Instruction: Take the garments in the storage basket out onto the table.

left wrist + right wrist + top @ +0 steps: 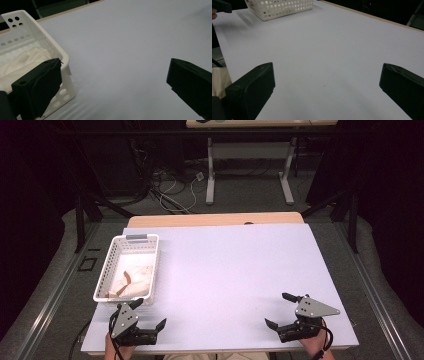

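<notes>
A white perforated basket (113,253) stands at the left of the white table (225,265), with a cream cloth (131,279) and a brown strip lying in it. My left gripper (148,314) rests at the table's near left edge, just in front of the basket's near right corner, open with nothing between its jaws. In the left gripper view the basket (50,45) and cloth (22,61) sit close behind the left jaw. My right gripper (280,311) rests at the near right edge, open and empty. The right gripper view has the basket (284,8) far off at top left.
A wooden table edge (215,219) runs behind the white surface. Beyond it are a desk's white legs (210,175) and loose cables (170,190) on the floor. Dark curtains and metal frame bars flank both sides.
</notes>
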`<state>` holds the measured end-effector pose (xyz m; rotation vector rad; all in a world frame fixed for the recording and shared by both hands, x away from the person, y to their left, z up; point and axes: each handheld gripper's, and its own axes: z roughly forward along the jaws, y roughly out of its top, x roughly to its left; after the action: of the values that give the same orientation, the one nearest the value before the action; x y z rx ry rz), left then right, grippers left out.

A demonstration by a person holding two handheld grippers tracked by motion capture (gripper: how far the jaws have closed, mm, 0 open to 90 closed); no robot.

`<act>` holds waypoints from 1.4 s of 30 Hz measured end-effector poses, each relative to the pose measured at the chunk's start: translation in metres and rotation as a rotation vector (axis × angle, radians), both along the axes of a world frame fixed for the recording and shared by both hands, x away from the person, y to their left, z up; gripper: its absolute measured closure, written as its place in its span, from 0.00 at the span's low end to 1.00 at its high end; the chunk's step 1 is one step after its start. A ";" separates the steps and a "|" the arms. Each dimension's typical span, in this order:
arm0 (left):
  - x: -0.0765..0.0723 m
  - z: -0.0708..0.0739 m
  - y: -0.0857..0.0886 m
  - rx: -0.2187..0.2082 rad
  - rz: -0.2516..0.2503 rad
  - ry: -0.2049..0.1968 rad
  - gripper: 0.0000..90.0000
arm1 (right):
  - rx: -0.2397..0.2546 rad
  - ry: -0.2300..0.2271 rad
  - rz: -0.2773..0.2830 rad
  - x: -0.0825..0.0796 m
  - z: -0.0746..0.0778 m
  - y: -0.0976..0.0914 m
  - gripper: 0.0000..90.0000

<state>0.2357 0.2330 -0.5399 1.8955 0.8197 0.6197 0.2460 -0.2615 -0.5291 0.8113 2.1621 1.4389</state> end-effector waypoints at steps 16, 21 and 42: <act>0.005 0.004 -0.002 0.023 -0.017 0.038 0.00 | 0.001 0.016 0.001 -0.001 -0.002 0.000 0.00; 0.007 0.010 -0.004 0.046 -0.034 0.062 0.00 | -0.005 0.017 0.005 0.000 -0.003 0.001 0.00; 0.036 0.042 -0.006 0.075 -0.108 0.172 0.00 | -0.015 0.019 0.000 -0.002 -0.004 0.002 0.00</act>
<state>0.2719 0.2269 -0.4976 2.0678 0.8061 0.4305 0.2444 -0.2594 -0.5329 0.8223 2.1842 1.4190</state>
